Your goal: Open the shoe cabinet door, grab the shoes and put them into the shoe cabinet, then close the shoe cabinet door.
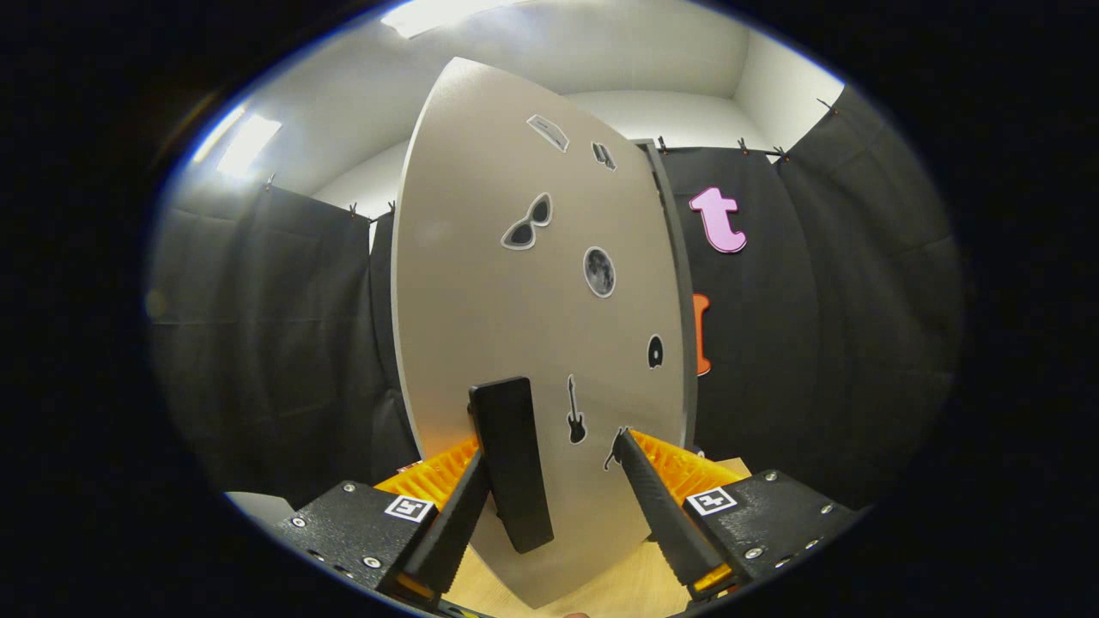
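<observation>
The shoe cabinet door [481, 283] stands close in front of me, a pale grey panel with several small stickers on it. Its black upright handle [511, 463] sits low on the door, between my fingers and right against the left finger [459, 515]. The right finger [657, 506] stands well apart from the handle, near a guitar sticker [575, 412]. My gripper [551, 448] is open and not pressing the handle from both sides. A darker grey edge [678, 292] runs down the door's right side. I cannot tell how far the door is swung.
A light wooden surface [601, 592] lies under the door's lower end, between the fingers. Black cloth walls [275, 343] hang on both sides of the cabinet, with a white wall and ceiling lights above.
</observation>
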`<state>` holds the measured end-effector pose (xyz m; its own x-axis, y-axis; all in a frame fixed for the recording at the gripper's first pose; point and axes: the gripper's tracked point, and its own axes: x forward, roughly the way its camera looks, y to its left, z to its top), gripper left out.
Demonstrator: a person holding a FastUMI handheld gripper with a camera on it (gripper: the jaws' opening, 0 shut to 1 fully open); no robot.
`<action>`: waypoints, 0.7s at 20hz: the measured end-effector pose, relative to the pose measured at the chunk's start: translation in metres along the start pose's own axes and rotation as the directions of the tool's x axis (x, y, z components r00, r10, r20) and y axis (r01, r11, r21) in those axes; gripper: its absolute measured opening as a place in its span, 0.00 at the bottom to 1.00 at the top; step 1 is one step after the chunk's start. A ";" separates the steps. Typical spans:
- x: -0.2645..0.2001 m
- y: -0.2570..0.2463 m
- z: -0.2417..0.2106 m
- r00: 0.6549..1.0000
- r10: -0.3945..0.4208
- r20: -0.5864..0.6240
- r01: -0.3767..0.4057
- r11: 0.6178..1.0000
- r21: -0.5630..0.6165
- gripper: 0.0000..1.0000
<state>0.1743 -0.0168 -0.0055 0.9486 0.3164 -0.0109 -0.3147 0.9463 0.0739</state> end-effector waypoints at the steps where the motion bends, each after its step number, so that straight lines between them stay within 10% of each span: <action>1: 0.001 0.001 -0.001 1.000 0.011 -0.008 -0.011 1.000 0.002 0.92; 14: 0.023 0.021 0.000 0.999 0.049 -0.014 -0.049 0.999 -0.003 0.94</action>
<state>0.1895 0.0101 -0.0041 0.9315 0.3631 -0.0212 -0.3609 0.9299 0.0710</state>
